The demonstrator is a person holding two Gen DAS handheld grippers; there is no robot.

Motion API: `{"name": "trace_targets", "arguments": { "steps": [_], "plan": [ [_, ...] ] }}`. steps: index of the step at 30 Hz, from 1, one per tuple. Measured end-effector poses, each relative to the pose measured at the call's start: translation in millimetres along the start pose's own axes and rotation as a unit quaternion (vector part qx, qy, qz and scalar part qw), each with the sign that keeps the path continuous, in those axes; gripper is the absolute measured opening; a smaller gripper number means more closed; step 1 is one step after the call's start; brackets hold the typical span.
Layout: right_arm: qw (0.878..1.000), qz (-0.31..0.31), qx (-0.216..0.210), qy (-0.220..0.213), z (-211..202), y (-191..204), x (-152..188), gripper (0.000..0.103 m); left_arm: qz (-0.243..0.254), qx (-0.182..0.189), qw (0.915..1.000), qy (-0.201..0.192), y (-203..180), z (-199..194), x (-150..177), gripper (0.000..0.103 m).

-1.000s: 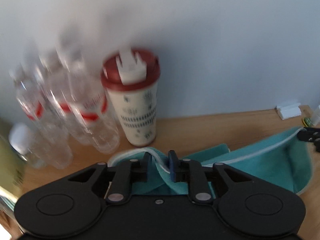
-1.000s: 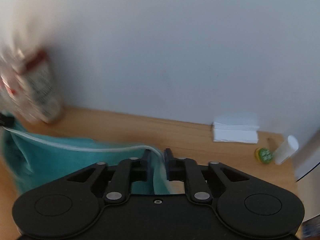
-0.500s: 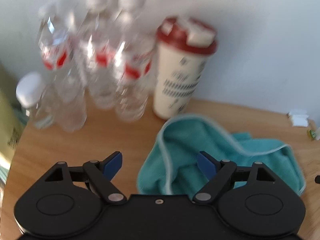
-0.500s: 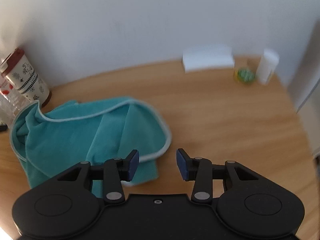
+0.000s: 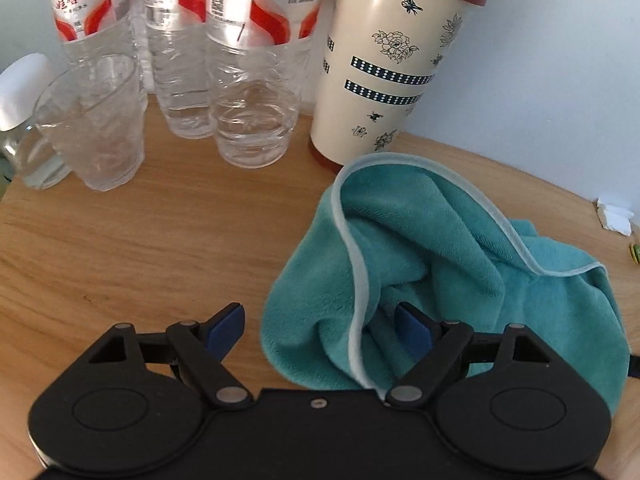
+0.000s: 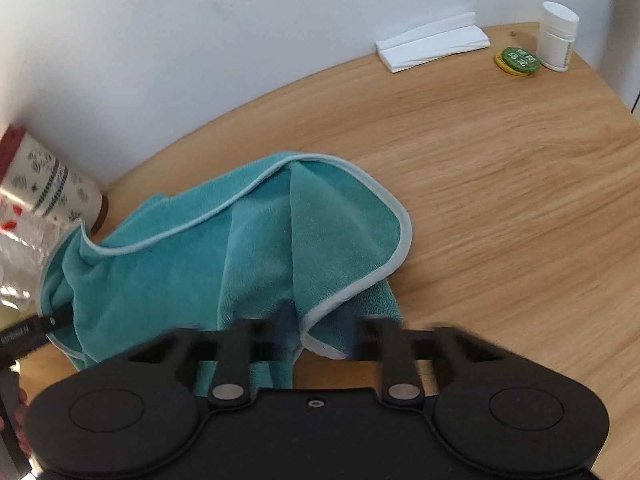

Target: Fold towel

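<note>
The teal towel (image 5: 436, 264) is lying rumpled on the wooden table (image 5: 140, 240) beside the cup (image 5: 392, 68), and both the left claw (image 5: 320, 326) and right claw (image 6: 314, 330) are gaping wide, gripping nothing, so most folding is remaining.

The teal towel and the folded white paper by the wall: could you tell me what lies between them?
Nothing: in the right wrist view, only bare wooden table separates the towel from the paper.

Rumpled towel (image 6: 240, 248) between parted fingers (image 6: 286, 322)
</note>
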State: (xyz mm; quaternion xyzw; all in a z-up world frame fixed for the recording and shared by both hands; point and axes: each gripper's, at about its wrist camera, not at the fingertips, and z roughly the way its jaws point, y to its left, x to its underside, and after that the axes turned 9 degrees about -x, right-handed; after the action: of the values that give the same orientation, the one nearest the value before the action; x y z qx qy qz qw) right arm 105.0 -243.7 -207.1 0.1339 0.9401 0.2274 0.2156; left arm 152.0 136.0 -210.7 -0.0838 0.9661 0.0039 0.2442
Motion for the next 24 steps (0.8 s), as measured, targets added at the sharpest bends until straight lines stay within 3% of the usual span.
{"name": "trace_targets", "arguments": {
  "steps": [1, 2, 4, 9, 15, 24],
  "plan": [
    [1.0, 0.001, 0.001, -0.004, -1.1, -1.1, 0.0, 0.006, 0.001, 0.005, 1.0, -0.004, 0.5, 0.3, 1.3, 0.063],
    [1.0, -0.002, 0.006, -0.013, -4.1, -1.4, -0.5, 0.005, 0.007, 0.005, 0.9999, -0.007, 0.0, -0.3, 2.5, 0.039],
    [0.999, -0.012, 0.012, -0.027, -11.8, -1.1, -2.0, 0.004, 0.009, 0.004, 0.9999, 0.001, 1.6, 0.5, 3.5, 0.019],
    [0.997, -0.023, 0.003, -0.072, -45.0, -3.0, -6.0, 0.003, 0.006, 0.017, 0.9997, -0.016, 13.0, -19.3, 9.6, 0.015],
    [0.995, -0.043, -0.008, -0.093, -90.3, -0.6, -7.5, 0.002, 0.013, 0.024, 0.999, -0.035, 30.4, -52.8, 6.4, 0.015],
    [0.988, -0.069, -0.056, -0.124, -175.3, 18.7, 2.1, 0.002, 0.038, 0.079, 0.9922, -0.089, 49.7, -148.0, -4.7, 0.015]
  ]
}}
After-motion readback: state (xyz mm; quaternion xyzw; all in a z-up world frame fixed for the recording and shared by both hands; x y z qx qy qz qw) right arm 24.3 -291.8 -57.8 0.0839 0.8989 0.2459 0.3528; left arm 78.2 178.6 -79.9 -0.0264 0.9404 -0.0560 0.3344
